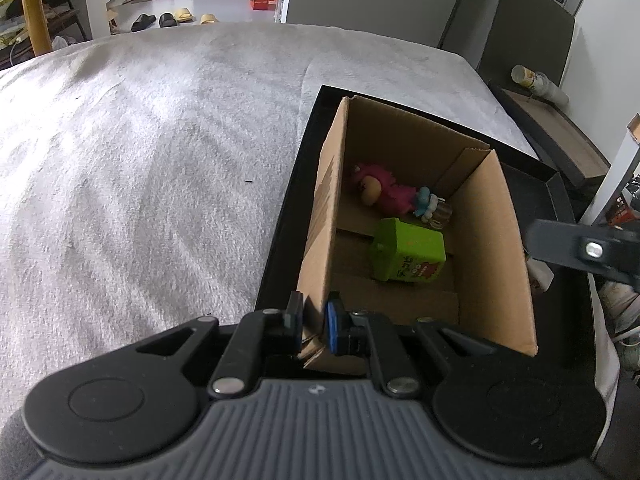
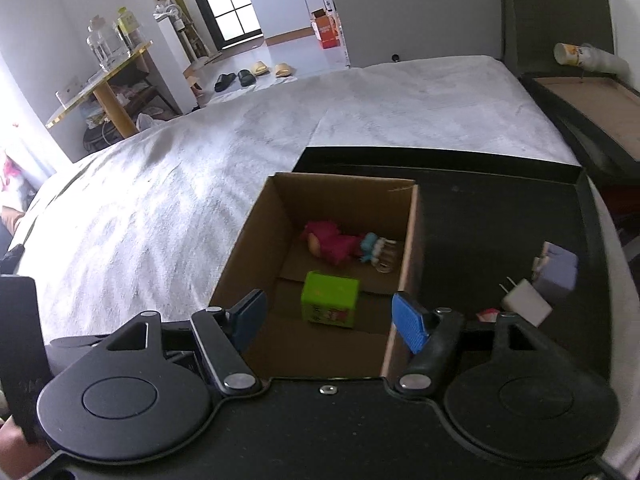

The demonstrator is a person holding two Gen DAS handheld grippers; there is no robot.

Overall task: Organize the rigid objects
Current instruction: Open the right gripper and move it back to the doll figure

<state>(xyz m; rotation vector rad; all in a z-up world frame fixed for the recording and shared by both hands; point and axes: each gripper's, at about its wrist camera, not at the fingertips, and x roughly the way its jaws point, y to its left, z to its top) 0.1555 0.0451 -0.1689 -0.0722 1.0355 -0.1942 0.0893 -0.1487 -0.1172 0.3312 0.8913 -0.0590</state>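
Note:
An open cardboard box [image 1: 492,248] [image 2: 248,248] stands in a black tray [image 1: 288,208] [image 2: 500,208] on a bed. Inside lie a green toy box [image 1: 408,256] [image 2: 331,299], a pink plush doll [image 1: 376,189] [image 2: 332,242] and a small blue-and-clear figure [image 1: 432,208] [image 2: 376,252]. My left gripper [image 1: 314,322] is shut on the box's near left corner wall. My right gripper [image 2: 330,320] is open and empty, held above the box's near side. A white plug adapter [image 2: 526,304] and a lilac block [image 2: 558,270] lie in the tray to the right of the box.
The bed has a pale grey cover [image 1: 140,160] [image 2: 180,184]. A dark headboard and a bedside shelf [image 2: 580,96] with a paper cup [image 2: 572,54] stand at the right. Slippers [image 2: 252,74] and a side table [image 2: 100,96] are on the floor beyond.

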